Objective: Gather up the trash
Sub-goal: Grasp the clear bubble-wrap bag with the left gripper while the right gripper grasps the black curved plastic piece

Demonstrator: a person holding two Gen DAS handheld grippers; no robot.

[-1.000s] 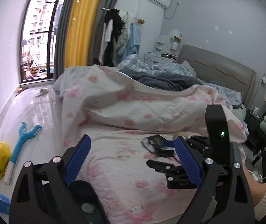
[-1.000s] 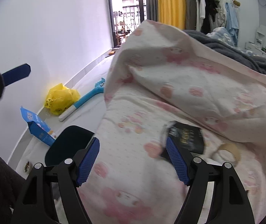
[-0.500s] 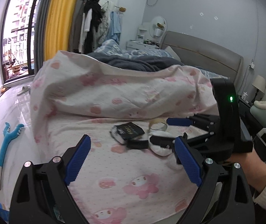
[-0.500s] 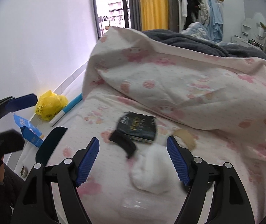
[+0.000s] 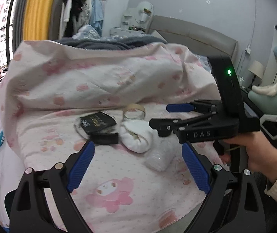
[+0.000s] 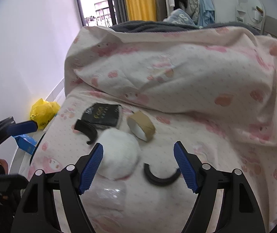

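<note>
A bed (image 6: pixel 206 139) under a pink-print quilt (image 6: pixel 177 64) carries the trash. The white wad (image 6: pixel 119 153) lies at centre, a black packet (image 6: pixel 101 116) at its eleven o'clock, a tape roll (image 6: pixel 141 126) at one o'clock, a black arc (image 6: pixel 160 177) at four (slightly blurred). The right hand-held gripper (image 6: pixel 138 169) and left hand-held gripper (image 5: pixel 138 167) both hang spread, pinching nothing.
</note>
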